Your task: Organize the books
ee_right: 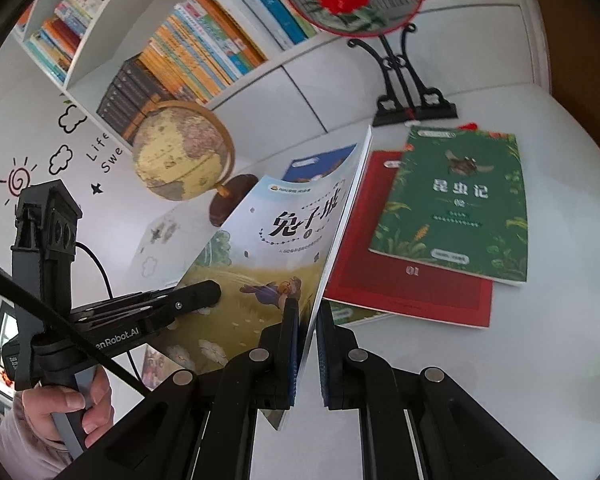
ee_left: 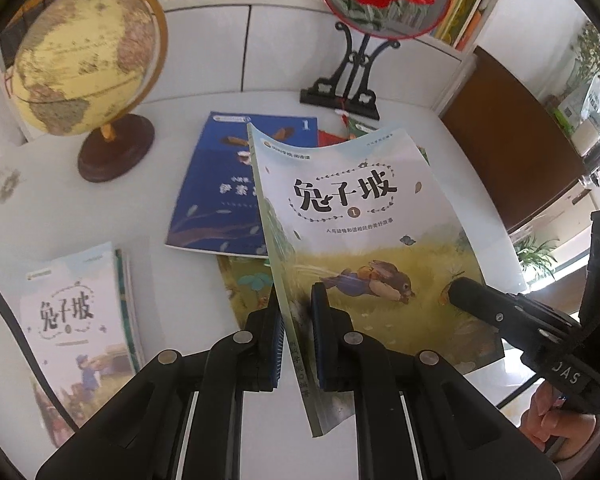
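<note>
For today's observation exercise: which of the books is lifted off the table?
The rabbit-cover book, marked 1: both tongs, left and right, clamp it tilted; the others lie flat.

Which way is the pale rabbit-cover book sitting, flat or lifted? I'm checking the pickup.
Lifted and tilted: the pale rabbit-cover book stands on edge off the white table, clamped by left gripper and right gripper.

Home study, bookshelf, globe
</note>
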The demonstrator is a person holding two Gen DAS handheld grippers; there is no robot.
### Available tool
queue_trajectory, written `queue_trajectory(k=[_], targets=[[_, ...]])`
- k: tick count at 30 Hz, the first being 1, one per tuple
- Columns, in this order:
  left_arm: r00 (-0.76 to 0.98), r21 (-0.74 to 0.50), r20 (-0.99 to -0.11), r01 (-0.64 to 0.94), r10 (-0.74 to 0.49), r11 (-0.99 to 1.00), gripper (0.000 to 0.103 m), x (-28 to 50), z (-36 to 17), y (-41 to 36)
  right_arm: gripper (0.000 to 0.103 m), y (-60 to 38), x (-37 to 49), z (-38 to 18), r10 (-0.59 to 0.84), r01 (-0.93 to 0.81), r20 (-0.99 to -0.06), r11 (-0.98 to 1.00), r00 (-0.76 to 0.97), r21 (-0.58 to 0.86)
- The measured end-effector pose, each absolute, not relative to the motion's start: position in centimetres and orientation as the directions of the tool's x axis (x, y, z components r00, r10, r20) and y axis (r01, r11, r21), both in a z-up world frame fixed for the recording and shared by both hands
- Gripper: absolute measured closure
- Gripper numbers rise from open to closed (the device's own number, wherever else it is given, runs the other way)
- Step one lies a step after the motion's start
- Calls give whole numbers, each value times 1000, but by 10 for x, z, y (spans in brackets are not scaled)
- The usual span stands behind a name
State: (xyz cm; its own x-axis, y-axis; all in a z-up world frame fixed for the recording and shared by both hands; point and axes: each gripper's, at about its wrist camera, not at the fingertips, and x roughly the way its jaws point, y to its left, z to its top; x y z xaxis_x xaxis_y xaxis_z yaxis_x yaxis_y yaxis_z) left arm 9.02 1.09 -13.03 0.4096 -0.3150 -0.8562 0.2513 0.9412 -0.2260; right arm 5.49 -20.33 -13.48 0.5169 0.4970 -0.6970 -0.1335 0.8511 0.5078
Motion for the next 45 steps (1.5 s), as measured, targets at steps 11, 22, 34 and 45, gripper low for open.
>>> queue_trajectory(k=[11, 22, 34, 45], targets=[[464, -214, -840, 196, -282, 957, 93, 85, -105, 61, 95, -161, 54, -101, 523, -190, -654, 838, 547, 512], [480, -224, -844, 85, -237, 971, 92, 69, -108, 146, 94, -80, 52, -97, 569, -283, -658, 820, 493, 497], [484, -234, -855, -40, -186, 971, 91, 48, -123, 228, 94, 10, 51, -107, 609, -377, -682, 790, 404, 483], [440, -251, -880, -109, -180, 962, 91, 35, -151, 261, 93, 55, 44, -129, 611, -404, -716, 781, 337, 476]])
